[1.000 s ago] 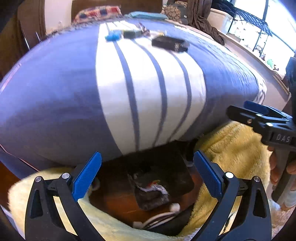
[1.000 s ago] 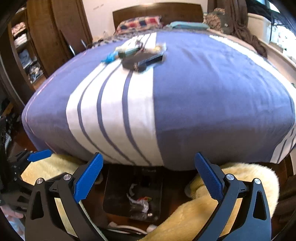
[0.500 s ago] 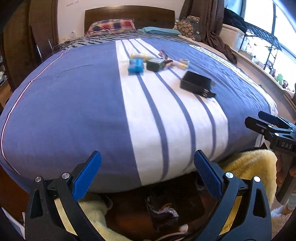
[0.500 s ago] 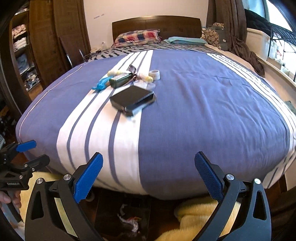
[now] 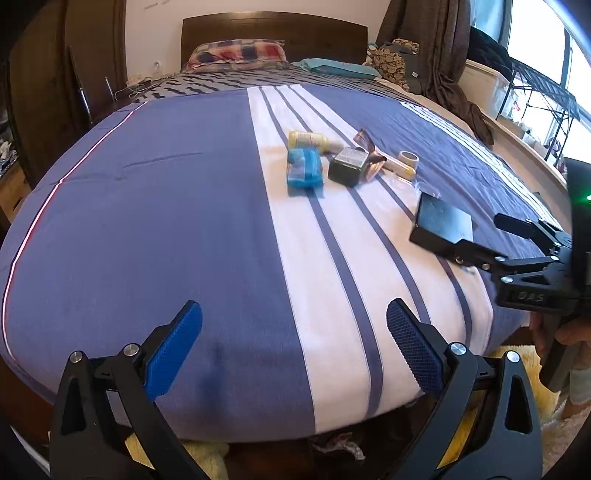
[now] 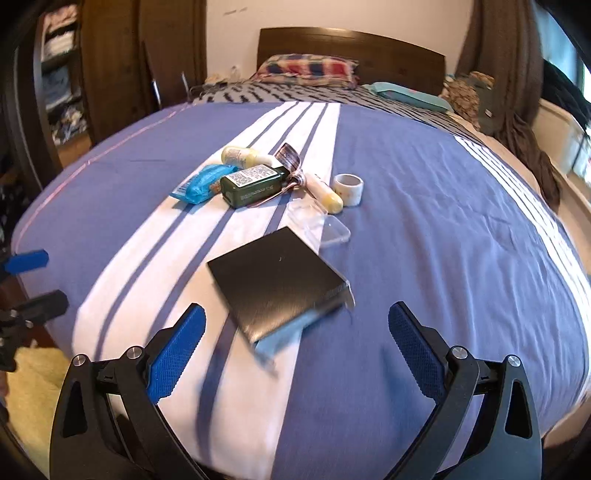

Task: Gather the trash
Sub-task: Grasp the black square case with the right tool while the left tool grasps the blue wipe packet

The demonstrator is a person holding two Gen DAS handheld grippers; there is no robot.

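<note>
The trash pile [image 6: 266, 177] is lying on the striped bed cover [image 5: 147, 221], well ahead of the left gripper [image 5: 295, 354] and right gripper [image 6: 295, 350], both standing apart and empty; a black box [image 6: 277, 284] is lying nearer.

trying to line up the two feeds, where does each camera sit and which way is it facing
Left wrist: rides on the left gripper at the foot of the bed, facing the headboard; its own open blue-padded fingers show, plus the right gripper and holding hand at right.
Right wrist: rides on the right gripper, same heading but closer over the black flat box; its open fingers show, the left gripper at far left.
Shared: bed, black box, blue packet, green bottle.
</note>
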